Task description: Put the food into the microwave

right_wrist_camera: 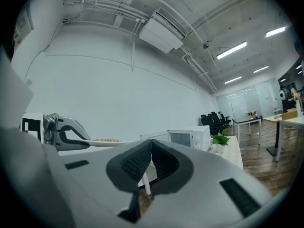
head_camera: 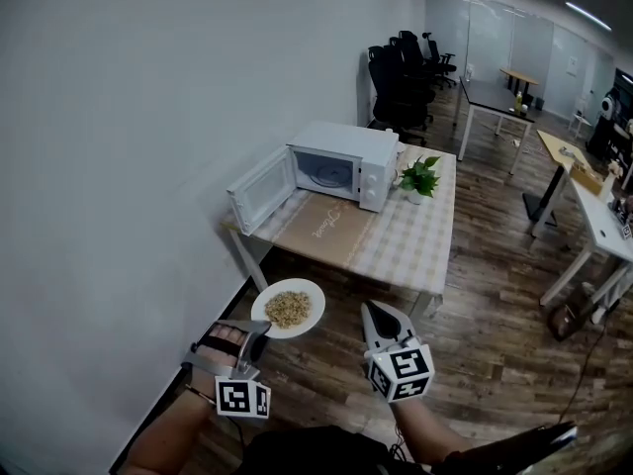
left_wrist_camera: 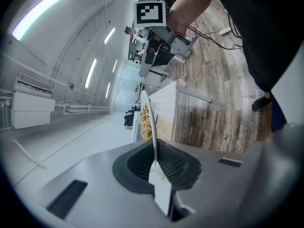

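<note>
A white plate (head_camera: 288,309) heaped with beige food (head_camera: 288,308) hangs over the floor in front of the table, and my left gripper (head_camera: 259,335) is shut on its near rim. The left gripper view shows the plate (left_wrist_camera: 151,125) edge-on between the jaws. A white microwave (head_camera: 341,163) stands on the table with its door (head_camera: 262,188) swung open to the left. My right gripper (head_camera: 383,323) is shut and holds nothing, right of the plate. The right gripper view shows the microwave (right_wrist_camera: 187,138) ahead, with the plate (right_wrist_camera: 107,142) and left gripper (right_wrist_camera: 61,133) at its left.
The table (head_camera: 415,237) has a checked cloth and a small potted plant (head_camera: 419,178) right of the microwave. A white wall runs along the left. Desks (head_camera: 603,221) and black office chairs (head_camera: 401,82) stand further back on the wooden floor.
</note>
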Demonstrator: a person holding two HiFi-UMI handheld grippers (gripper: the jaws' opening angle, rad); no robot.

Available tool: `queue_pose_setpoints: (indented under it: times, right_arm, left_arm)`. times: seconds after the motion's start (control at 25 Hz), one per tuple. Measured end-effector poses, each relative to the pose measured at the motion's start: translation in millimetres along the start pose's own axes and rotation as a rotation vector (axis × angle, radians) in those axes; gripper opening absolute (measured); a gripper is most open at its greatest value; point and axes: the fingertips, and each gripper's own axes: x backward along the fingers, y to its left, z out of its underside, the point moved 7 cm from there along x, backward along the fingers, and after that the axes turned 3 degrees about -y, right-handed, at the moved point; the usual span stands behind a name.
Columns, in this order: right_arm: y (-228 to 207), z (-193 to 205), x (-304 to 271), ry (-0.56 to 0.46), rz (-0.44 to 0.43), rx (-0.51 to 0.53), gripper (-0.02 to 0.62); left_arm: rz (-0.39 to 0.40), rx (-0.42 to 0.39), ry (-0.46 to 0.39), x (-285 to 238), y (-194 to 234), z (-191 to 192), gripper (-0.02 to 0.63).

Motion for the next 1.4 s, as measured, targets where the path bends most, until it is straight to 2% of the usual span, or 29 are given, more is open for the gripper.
queue_pose_setpoints:
  times: [0.28,0.64,1.4]
  right_arm:
    - [-14,0,-20,0.001,-0.003,0.003,0.009]
    - [-19,3,-56,0.022,0.01,0.031,0.009]
    - [-32,-1,-174,0.057,0.095,0.058,0.009]
  left_arm:
    - [0.014,0.003,-0.005,-21,6,0,0.021]
    - [0.023,0.011,-0.044,-59,16,22,0.021]
    - [0.017,0.002,-0.148,-161,67,100,0.021]
